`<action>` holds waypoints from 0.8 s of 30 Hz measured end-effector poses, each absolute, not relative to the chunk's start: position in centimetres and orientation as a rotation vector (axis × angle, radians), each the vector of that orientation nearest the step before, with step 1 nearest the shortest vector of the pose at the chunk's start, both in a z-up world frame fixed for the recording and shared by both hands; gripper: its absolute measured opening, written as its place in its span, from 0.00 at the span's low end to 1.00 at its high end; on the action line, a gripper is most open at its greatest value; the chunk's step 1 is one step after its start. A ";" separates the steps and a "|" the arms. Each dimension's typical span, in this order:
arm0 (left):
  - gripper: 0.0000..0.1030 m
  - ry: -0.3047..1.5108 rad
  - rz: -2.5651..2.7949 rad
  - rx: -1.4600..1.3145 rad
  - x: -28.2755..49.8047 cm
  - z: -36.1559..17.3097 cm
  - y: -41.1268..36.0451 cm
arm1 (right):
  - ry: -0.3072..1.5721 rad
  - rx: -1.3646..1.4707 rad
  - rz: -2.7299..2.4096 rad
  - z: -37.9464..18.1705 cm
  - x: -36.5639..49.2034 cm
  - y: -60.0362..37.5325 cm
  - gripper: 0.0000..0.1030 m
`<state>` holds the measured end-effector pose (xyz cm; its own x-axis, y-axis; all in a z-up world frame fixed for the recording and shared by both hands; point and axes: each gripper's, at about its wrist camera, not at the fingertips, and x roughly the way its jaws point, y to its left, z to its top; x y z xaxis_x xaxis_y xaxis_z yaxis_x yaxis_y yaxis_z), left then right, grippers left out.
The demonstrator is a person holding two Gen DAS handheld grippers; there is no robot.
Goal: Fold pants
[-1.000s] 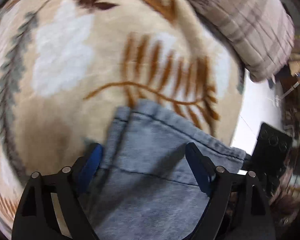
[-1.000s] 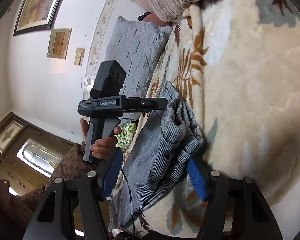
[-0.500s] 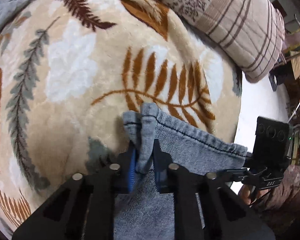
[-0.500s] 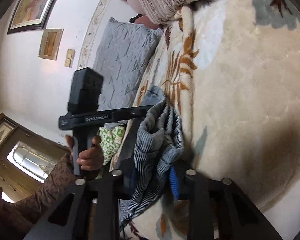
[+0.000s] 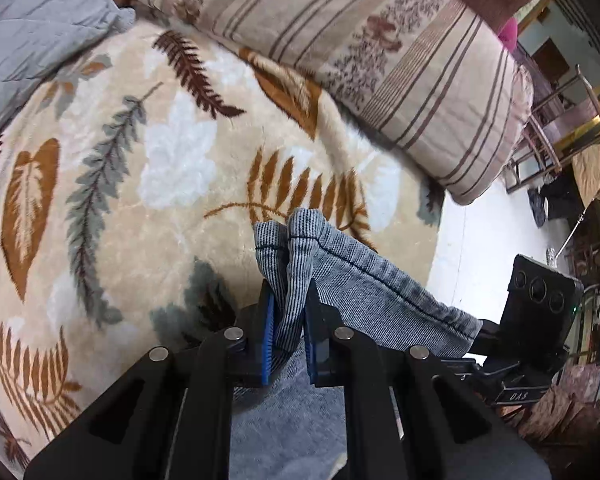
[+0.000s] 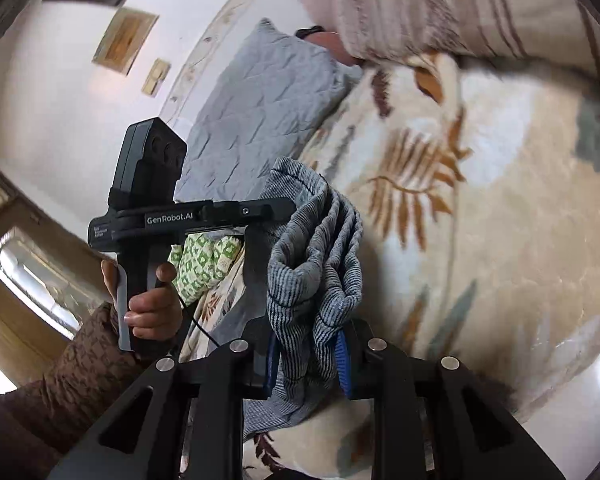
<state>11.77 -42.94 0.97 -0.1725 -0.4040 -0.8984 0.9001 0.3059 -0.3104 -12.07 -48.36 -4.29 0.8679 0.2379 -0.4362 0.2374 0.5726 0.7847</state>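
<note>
1. Left wrist view: left tool (image 5: 288, 320) pinching a bunched corner of the pants (image 5: 364, 284), blue pads pressed on the striped grey cloth from both sides, nothing else between them.
2. Same view: pants hem stretched taut from that pinch toward the right tool (image 5: 540, 320) at the right edge, rest of the cloth hanging below the tool.
3. Same view: pants raised above a blanket (image 5: 112, 184) with leaf print, on a bed; striped pillow (image 5: 400, 60) beyond, grey quilt (image 5: 40, 28) top left.
4. Right wrist view: right tool (image 6: 308, 364) clamped on a thick wad of gathered pants (image 6: 312, 264), folds piled up above the pads.
5. Same view: left tool (image 6: 276, 208) seen side-on at the pants' far corner, gripped by a hand (image 6: 152, 308) in a brown sleeve (image 6: 60, 384); its pads hidden by cloth here.
6. Same view: blanket (image 6: 500, 240) to the right, blurred; quilt (image 6: 260, 92) behind, framed pictures (image 6: 124, 40) on the wall.
</note>
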 end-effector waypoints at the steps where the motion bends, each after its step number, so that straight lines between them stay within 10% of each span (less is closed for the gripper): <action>1: 0.10 1.245 -1.255 0.522 11.7 1.4 -42.6 | 0.543 0.956 0.002 -3.7 -12.0 -48.0 0.22; 24: 0.10 1.230 -1.131 0.312 14.0 4.6 -30.0 | 0.688 0.664 0.170 2.2 -7.1 -36.5 0.23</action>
